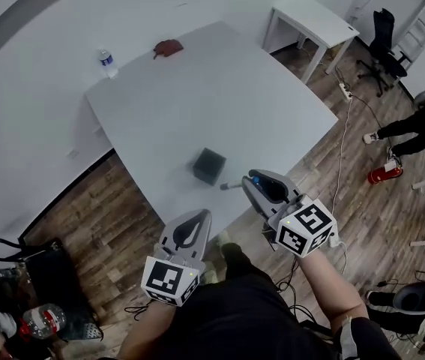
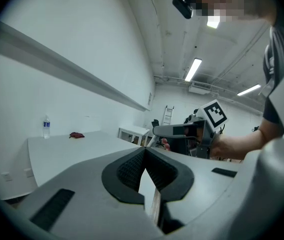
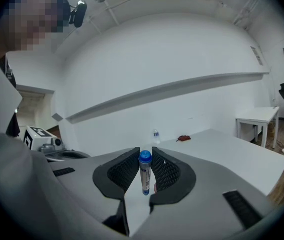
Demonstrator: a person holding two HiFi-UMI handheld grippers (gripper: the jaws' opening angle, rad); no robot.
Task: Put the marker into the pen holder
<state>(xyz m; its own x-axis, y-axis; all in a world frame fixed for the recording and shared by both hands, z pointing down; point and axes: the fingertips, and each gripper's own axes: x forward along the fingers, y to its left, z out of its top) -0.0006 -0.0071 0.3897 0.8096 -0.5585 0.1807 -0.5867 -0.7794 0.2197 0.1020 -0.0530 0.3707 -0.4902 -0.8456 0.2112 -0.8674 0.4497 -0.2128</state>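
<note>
The black square pen holder stands on the white table near its front edge. My right gripper hovers just right of the holder, shut on the marker. The marker has a blue cap and a white barrel and stands upright between the pads in the right gripper view. In the head view its grey end pokes out toward the holder. My left gripper hangs off the table's front edge, jaws shut on nothing. The right gripper shows in the left gripper view. Neither gripper view shows the holder.
A water bottle and a red cloth lie at the table's far side. A small white table, an office chair and a ladder stand beyond. A person sits on the floor at right near a red extinguisher.
</note>
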